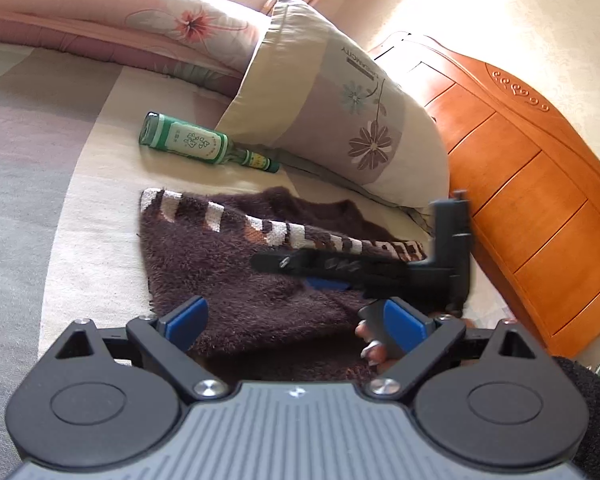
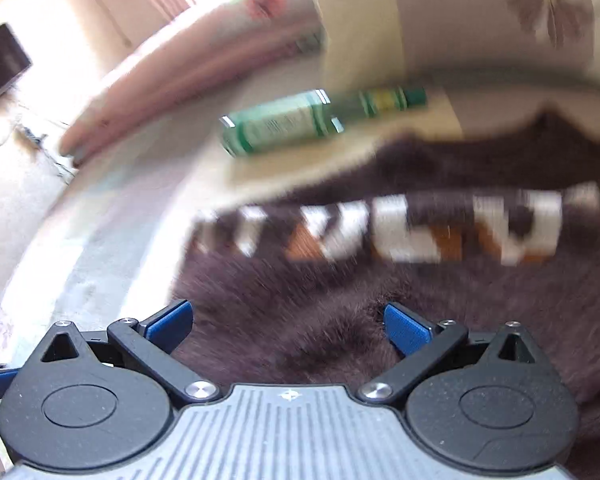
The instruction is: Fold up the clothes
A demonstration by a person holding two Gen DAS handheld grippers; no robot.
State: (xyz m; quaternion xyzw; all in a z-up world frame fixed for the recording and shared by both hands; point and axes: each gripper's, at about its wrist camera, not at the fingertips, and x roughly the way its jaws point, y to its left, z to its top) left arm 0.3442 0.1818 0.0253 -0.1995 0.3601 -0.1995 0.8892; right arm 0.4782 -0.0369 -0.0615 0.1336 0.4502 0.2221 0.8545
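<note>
A dark brown fuzzy garment [image 1: 228, 272] with a band of white and orange letters lies spread on the bed. My left gripper [image 1: 296, 320] is open just over its near edge, with cloth lying between the blue pads but not pinched. The right gripper's black fingers [image 1: 320, 266] reach across the garment from the right, and a hand [image 1: 374, 350] shows beside them. The right wrist view is motion-blurred. In it my right gripper [image 2: 288, 324] is open low over the same brown garment [image 2: 400, 300], holding nothing.
A green glass bottle [image 1: 204, 144] [image 2: 296, 122] lies on the sheet beyond the garment. A flowered pillow [image 1: 340, 112] leans against the orange wooden headboard [image 1: 520, 184]. A folded pink quilt [image 1: 120, 12] sits at the far side. Striped bedsheet [image 1: 40, 200] stretches left.
</note>
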